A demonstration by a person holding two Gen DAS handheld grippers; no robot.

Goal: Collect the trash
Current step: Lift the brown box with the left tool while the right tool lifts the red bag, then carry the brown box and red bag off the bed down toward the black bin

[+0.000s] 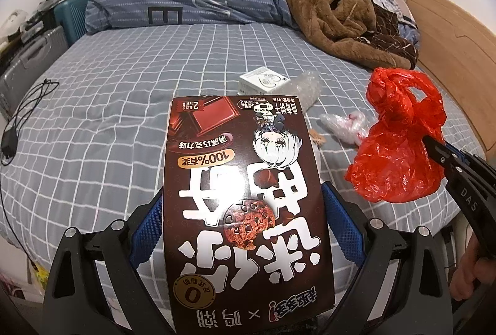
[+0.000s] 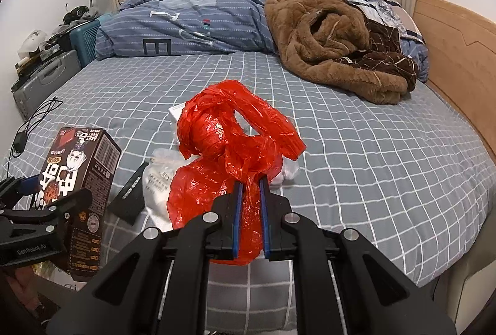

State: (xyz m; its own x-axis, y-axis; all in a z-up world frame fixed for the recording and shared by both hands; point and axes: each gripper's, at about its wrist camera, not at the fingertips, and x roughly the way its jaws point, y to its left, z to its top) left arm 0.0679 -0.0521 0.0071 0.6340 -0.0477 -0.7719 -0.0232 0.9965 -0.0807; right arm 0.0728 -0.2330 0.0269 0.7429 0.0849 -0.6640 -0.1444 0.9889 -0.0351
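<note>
A dark brown cookie box (image 1: 248, 195) fills the middle of the left wrist view, and my left gripper (image 1: 243, 198) is shut on its two sides over the bed. In the right wrist view the same box (image 2: 90, 174) stands upright at the left in the left gripper (image 2: 46, 192). My right gripper (image 2: 251, 180) is shut on a crumpled red plastic bag (image 2: 226, 143), which hangs from its pads. On the bedsheet lie a small white box (image 1: 263, 82), bubble wrap (image 1: 307, 90), a clear wrapper (image 1: 344, 124), a white pouch (image 2: 158, 180) and a black flat piece (image 2: 130, 198).
The grey checked bed (image 2: 356, 149) carries a blue striped duvet (image 2: 186, 25) at the back and a brown fleece robe (image 2: 325, 40) at the back right. A black charger and cable (image 1: 12, 136) lie at the left. Suitcases (image 2: 43, 81) stand beside the bed. A wooden headboard (image 2: 455, 56) runs along the right.
</note>
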